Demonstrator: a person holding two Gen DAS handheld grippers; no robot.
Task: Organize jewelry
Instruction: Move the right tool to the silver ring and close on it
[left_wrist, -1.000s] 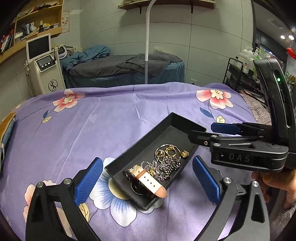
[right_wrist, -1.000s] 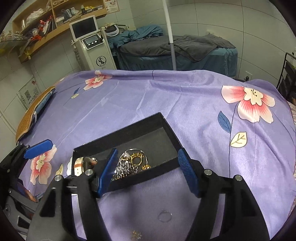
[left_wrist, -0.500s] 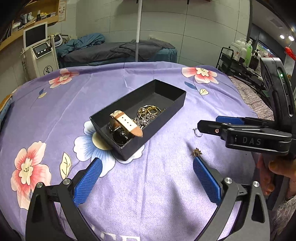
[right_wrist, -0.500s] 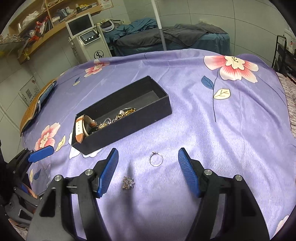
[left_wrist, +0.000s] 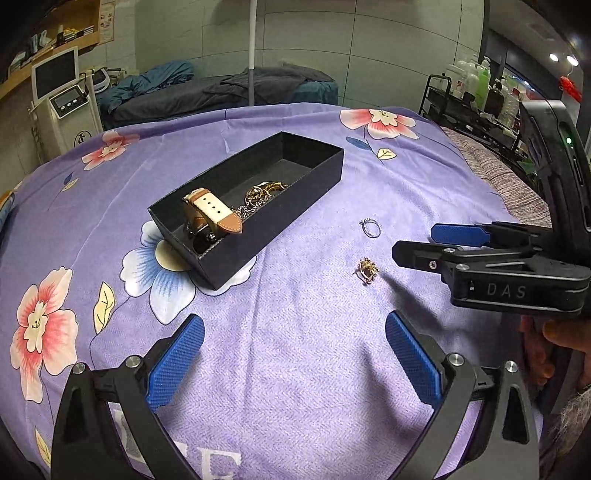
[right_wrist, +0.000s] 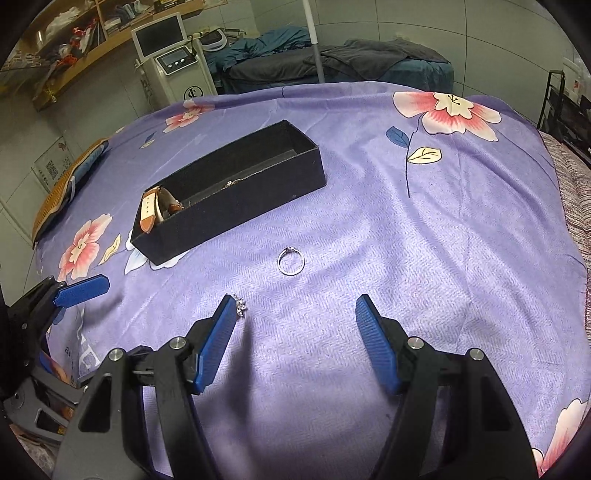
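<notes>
A black open jewelry box (left_wrist: 314, 194) (right_wrist: 258, 199) lies on the purple floral cloth. It holds a tan-strap watch (left_wrist: 212, 214) (right_wrist: 153, 210) and gold and silver chains (left_wrist: 260, 197). A silver ring (left_wrist: 370, 227) (right_wrist: 291, 261) and a small gold flower earring (left_wrist: 366, 269) (right_wrist: 241, 305) lie loose on the cloth to the right of the box. My left gripper (left_wrist: 291, 354) is open and empty, well short of the box. My right gripper (right_wrist: 295, 332) is open and empty, just short of the ring, its left fingertip beside the earring. It also shows in the left wrist view (left_wrist: 436, 242).
The purple floral cloth (right_wrist: 424, 221) covers a bed-like surface. An orange-edged cushion (right_wrist: 55, 195) lies at the left edge. A white machine with a screen (right_wrist: 173, 62), a dark massage bed (right_wrist: 332, 62) and a black rack of bottles (left_wrist: 472, 99) stand beyond.
Both grippers have drawn back from over the box toward me. The ring and the earring, hidden or at the frame edge before, now lie in plain view. Both grippers stay open.
</notes>
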